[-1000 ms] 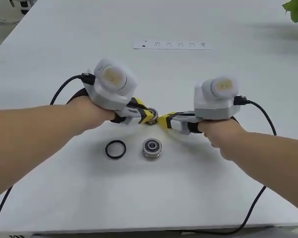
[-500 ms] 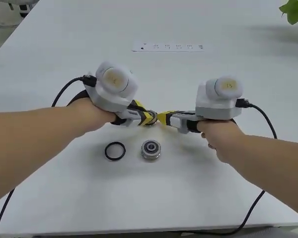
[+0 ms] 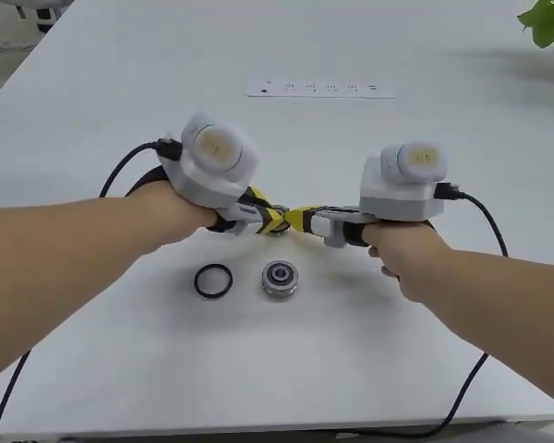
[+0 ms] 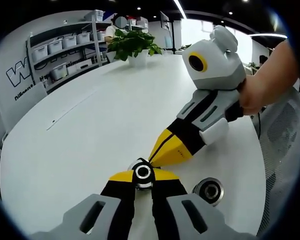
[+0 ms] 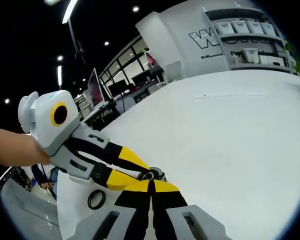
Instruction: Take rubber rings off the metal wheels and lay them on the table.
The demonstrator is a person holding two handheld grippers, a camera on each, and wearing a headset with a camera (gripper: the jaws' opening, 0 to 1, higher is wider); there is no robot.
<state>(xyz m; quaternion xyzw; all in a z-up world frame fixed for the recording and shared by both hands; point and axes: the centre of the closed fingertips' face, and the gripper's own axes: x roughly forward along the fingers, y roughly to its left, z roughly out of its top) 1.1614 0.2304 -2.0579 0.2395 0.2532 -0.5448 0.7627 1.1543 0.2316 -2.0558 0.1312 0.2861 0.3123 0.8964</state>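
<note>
My left gripper (image 3: 271, 220) (image 4: 142, 176) is shut on a small metal wheel (image 4: 142, 172) (image 5: 154, 175), held just above the white table (image 3: 351, 323). My right gripper (image 3: 291, 220) (image 5: 150, 184) is shut, and its yellow tips touch that wheel's rim from the opposite side. I cannot tell whether they pinch a rubber ring. On the table below the grippers lies a loose black rubber ring (image 3: 212, 281) (image 5: 96, 198), with a second metal wheel (image 3: 280, 277) (image 4: 208, 190) to its right.
A white strip with sockets (image 3: 319, 89) lies far across the table. A green plant (image 3: 547, 20) (image 4: 132, 44) stands at the far right corner. Black cables (image 3: 120, 166) (image 3: 485, 226) trail from both grippers.
My right gripper has moved slightly left, so its tips now meet the wheel in the left gripper. The ring and the wheel on the table have not moved.
</note>
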